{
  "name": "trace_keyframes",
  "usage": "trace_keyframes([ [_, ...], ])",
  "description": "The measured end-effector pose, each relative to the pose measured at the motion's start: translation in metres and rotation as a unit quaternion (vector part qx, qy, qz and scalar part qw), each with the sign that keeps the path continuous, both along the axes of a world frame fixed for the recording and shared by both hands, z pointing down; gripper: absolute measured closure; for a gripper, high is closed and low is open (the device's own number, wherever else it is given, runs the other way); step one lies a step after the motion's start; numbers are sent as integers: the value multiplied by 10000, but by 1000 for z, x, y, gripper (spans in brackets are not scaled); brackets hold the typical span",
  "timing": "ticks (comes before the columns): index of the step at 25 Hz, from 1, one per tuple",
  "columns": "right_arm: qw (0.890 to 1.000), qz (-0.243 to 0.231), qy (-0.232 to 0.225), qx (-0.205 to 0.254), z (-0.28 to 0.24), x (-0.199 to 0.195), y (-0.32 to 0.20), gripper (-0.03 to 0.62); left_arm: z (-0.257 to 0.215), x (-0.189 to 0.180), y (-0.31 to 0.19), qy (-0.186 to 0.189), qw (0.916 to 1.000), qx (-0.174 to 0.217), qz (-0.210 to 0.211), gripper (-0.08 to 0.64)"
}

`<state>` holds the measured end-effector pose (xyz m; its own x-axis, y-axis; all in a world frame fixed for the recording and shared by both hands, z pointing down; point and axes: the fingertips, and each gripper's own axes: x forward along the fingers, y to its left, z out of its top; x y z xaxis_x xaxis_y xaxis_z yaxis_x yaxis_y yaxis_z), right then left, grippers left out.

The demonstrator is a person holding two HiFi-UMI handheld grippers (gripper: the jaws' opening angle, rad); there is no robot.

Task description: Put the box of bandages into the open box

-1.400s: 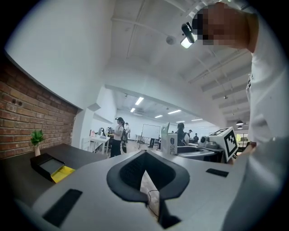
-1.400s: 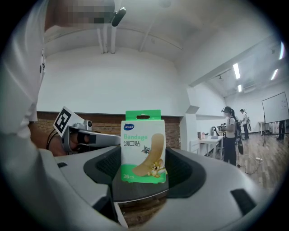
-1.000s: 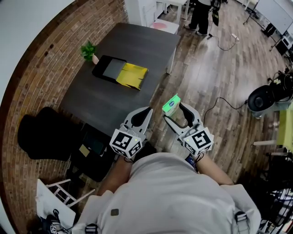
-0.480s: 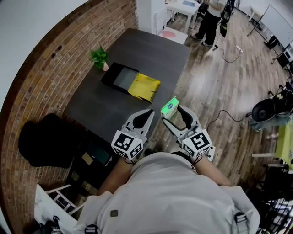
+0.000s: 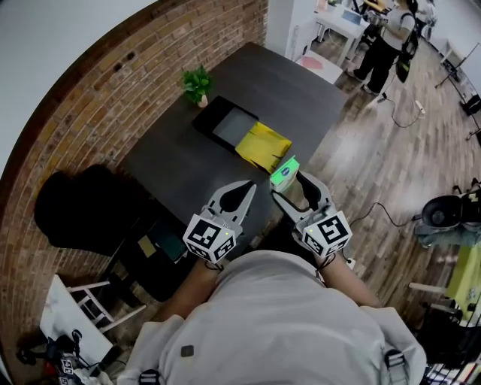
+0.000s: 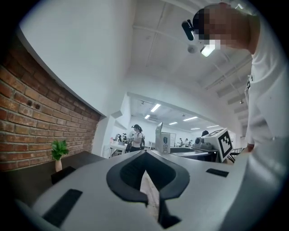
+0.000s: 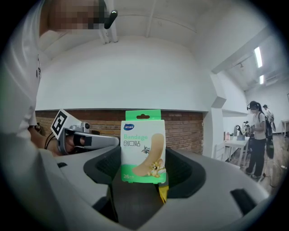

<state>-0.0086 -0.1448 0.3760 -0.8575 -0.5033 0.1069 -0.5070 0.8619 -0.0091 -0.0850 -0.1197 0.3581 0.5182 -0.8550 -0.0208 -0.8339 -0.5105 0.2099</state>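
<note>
A green and white box of bandages [image 5: 285, 172] stands upright between the jaws of my right gripper [image 5: 288, 181], which is shut on it over the table's near edge. The right gripper view shows its printed face [image 7: 142, 146] filling the middle, gripped at its lower end. The open box [image 5: 234, 126] is a black tray with a yellow flap [image 5: 263, 147], lying on the dark table [image 5: 180, 162] just beyond the bandages. My left gripper [image 5: 247, 187] is shut with nothing in it, beside the right one; its jaws [image 6: 145, 158] meet at the tips.
A small potted plant [image 5: 197, 81] stands behind the open box by the brick wall [image 5: 90, 113]. A black bag [image 5: 79, 210] lies left of the table. A person [image 5: 391, 41] stands far off near a white desk [image 5: 338, 22]. Wood floor [image 5: 391, 165] lies to the right.
The table and open box have come nearer in the head view. Both grippers, the right still holding the bandages, now reach over the table's near edge close to the yellow flap.
</note>
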Motion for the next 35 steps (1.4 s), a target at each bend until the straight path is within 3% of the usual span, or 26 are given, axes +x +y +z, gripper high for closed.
trace_keyframes([
  [13, 9949, -947, 160, -297, 31, -45, -83, 282, 29, -40, -53, 37, 9942, -467, -971, 545],
  [21, 9891, -1327, 337, -543, 60, -47, -150, 282, 58, -40, -115, 35, 9879, -784, -1339, 545],
  [28, 9823, -1536, 649, -851, 100, -49, -213, 282, 94, -44, -171, 91, 9792, -1149, -1668, 545],
  [35, 9728, -1703, 1061, -1157, 147, -51, -258, 282, 146, -43, -206, 280, 9673, -1770, -1794, 545],
])
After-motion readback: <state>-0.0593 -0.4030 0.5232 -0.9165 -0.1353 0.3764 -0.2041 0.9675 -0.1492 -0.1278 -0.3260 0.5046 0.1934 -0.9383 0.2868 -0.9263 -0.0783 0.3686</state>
